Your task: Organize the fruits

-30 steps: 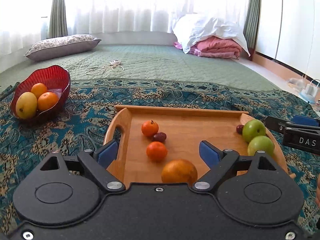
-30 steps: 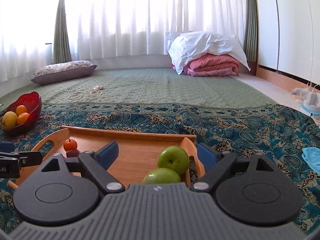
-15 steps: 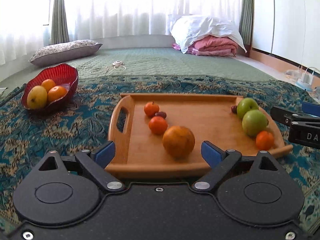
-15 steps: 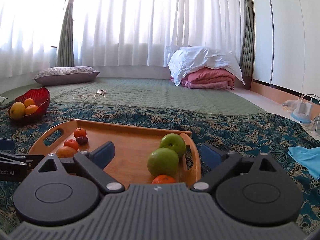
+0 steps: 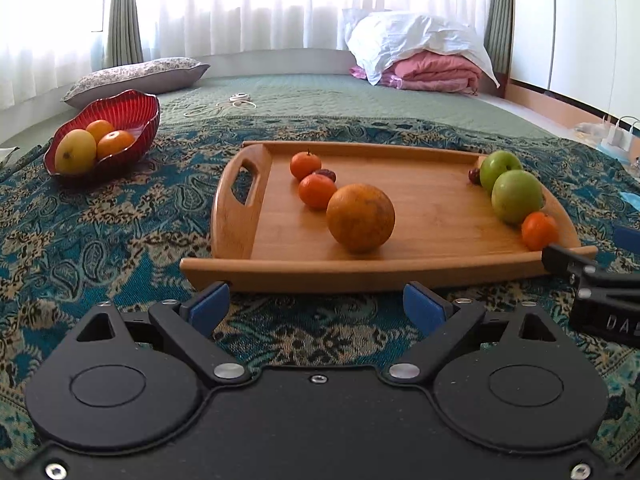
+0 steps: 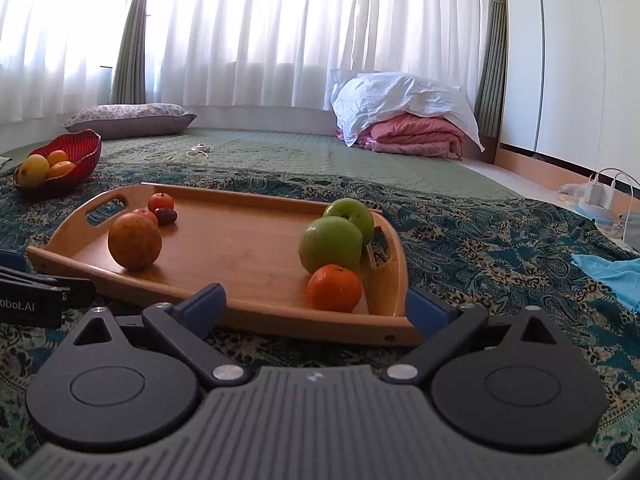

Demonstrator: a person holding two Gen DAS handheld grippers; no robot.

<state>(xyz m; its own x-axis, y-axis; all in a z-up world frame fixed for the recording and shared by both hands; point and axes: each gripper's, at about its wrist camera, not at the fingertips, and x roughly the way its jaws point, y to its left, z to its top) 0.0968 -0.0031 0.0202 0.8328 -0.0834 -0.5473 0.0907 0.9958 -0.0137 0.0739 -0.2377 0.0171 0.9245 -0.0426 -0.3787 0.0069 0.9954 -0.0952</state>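
Wooden tray [image 5: 436, 216] [image 6: 248, 248]: lies flat on the patterned blue cloth [image 5: 112, 232] [image 6: 480, 248], a cut-out handle at each end.

Tray contents, left end: large orange [image 5: 361, 218] [image 6: 135, 241] nearest the front edge; behind it two small tangerines in a row [image 5: 317, 191] [image 5: 305, 165]. In the right wrist view the nearer tangerine is mostly hidden behind the large orange. A small dark red fruit [image 5: 325, 175] [image 6: 165, 215] sits beside them; kind unclear.

Tray contents, right end: two green apples [image 5: 517, 195] [image 5: 500, 165] [image 6: 331, 244] [image 6: 351, 213], one behind the other, touching; a small tangerine [image 5: 539, 231] [image 6: 335, 288] just in front of them, close against the end wall. A second dark fruit [image 5: 474, 176] is half hidden behind the far apple and shows only in the left wrist view.

Red bowl [image 5: 120, 120] [image 6: 80, 152]: on the cloth, well apart from the tray to the left. Holds one yellowish fruit [image 5: 75, 151] and two oranges, the rear one partly covered.

Left gripper [image 5: 316, 308]: blue pads spread wide, nothing between them, just short of the tray's front edge. Cut off at the left border of the right wrist view.

Right gripper [image 6: 316, 304]: spread wide, holding nothing, straddling the tray's near right corner; whether it touches the tray cannot be told. In the left wrist view only its tip shows at the right border.

Background: pillow [image 5: 136, 76], folded bedding [image 6: 408, 128], curtains [image 6: 280, 32].
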